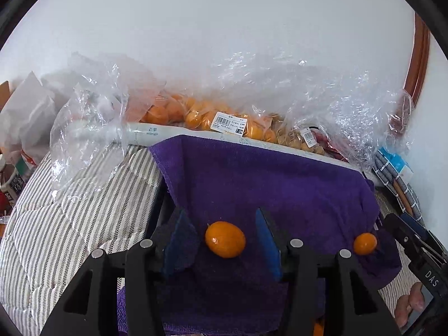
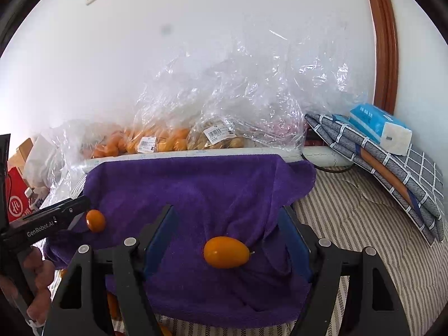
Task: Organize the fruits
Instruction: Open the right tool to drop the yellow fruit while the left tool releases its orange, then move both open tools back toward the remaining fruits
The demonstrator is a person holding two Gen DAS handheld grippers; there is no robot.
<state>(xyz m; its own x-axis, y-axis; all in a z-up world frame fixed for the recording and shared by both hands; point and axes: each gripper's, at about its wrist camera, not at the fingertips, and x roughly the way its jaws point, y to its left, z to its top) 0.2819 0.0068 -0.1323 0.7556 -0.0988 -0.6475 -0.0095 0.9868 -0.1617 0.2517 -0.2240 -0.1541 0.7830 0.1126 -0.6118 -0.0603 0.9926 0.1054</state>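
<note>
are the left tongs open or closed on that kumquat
Open. The left tongs straddle the small oval orange kumquat on the purple towel, gaps both sides.

Price labels (image 1: 229, 122) on bagged fruit beyond left gripper (image 1: 225, 245): print too small. Orange fruit (image 2: 112, 305) below right gripper (image 2: 226, 249) mostly hidden.

Tissue pack (image 2: 380, 128) lying atop folded checked cloth (image 2: 392, 168) by the wall; striped bedding (image 2: 364, 224) spreading beneath; red bag (image 2: 16, 196) standing far left.
</note>
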